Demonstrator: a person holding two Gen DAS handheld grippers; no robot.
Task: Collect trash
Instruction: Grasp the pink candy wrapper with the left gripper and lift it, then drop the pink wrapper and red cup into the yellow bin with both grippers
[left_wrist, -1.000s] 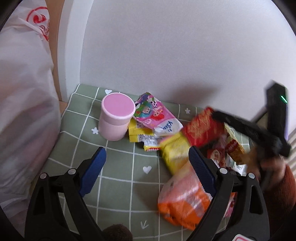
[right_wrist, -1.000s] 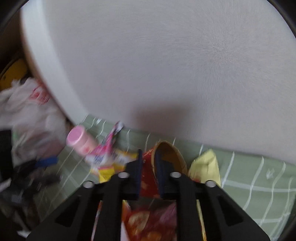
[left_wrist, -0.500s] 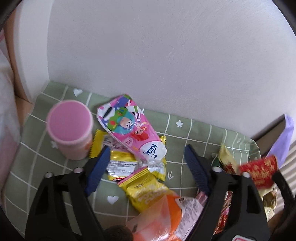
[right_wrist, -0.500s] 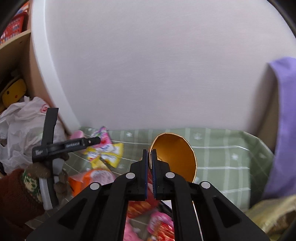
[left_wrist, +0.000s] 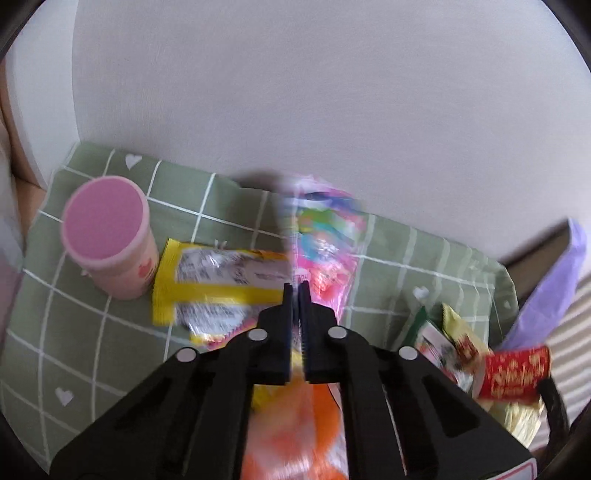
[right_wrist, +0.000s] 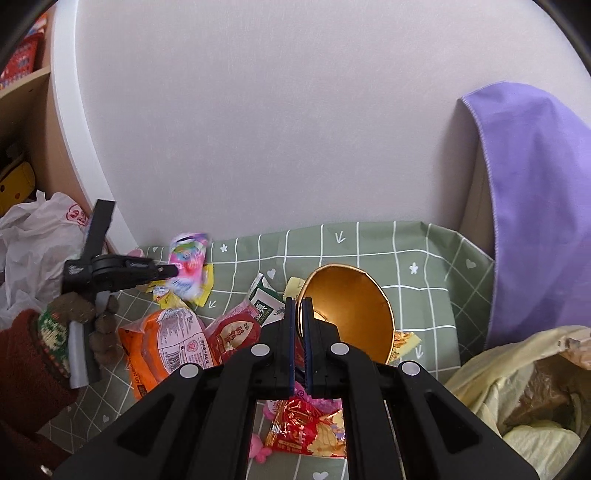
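Whereas its blue-padded jaws stood wide apart half a second ago, the left gripper (left_wrist: 294, 291) has now clamped the colourful cartoon-printed plastic tissue pack (left_wrist: 325, 236) and lifted it just beside the pink lidded cylindrical cup (left_wrist: 107, 236), so one piece of trash is secured. It reaches level, well left of the gold-lined paper bowl (right_wrist: 347, 317), whose rim the right gripper (right_wrist: 298, 306) still pinches, tilted upward.
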